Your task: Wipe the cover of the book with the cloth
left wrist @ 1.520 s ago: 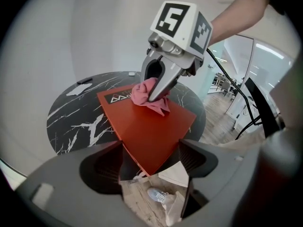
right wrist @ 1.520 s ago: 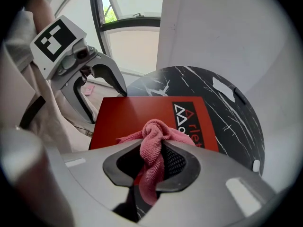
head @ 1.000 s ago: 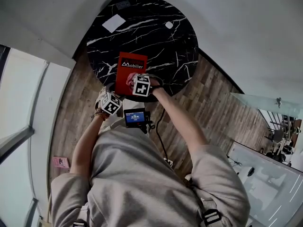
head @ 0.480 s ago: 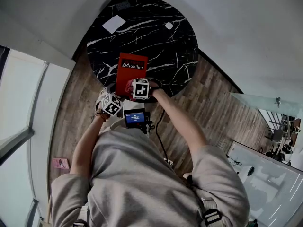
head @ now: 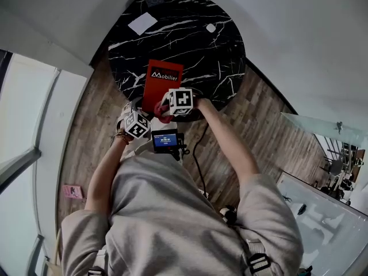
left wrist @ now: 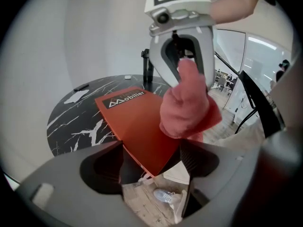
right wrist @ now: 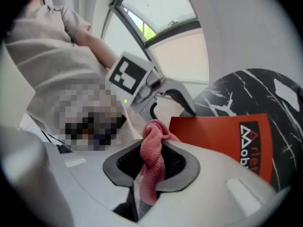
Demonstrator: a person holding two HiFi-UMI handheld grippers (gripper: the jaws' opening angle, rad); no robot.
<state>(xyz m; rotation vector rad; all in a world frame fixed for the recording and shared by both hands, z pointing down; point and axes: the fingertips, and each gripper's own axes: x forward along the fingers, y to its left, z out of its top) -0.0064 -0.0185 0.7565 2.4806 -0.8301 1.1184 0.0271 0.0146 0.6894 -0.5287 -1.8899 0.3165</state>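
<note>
You work over a red book [head: 161,83] lettered in white, which lies face up on the round black marble worktop [head: 218,56], its near corner jutting past the worktop's rim above the wooden floor [head: 261,131]. Your left hand-held gripper [left wrist: 154,157] stands wide at that corner, with the tip of the cover between its two jaws; no view shows whether either jaw presses on the book. Your right hand-held gripper [right wrist: 151,167] is clamped narrow on a pink cloth [right wrist: 152,150], which bunches up out of the jaws. In the left gripper view the cloth hangs as a thick wad over the book's near right edge, though contact with the cover cannot be made out. Beyond the book's far end, a white sheet of paper [head: 142,23] lies flat on the marble, and a small white object [head: 210,28] sits off to the book's far right, both well apart from it. Below the book's overhanging corner a pale shoe [left wrist: 165,197] shows on the floor. A small device with a lit blue screen [head: 165,141] sits at your chest, on the near side of the book.
</note>
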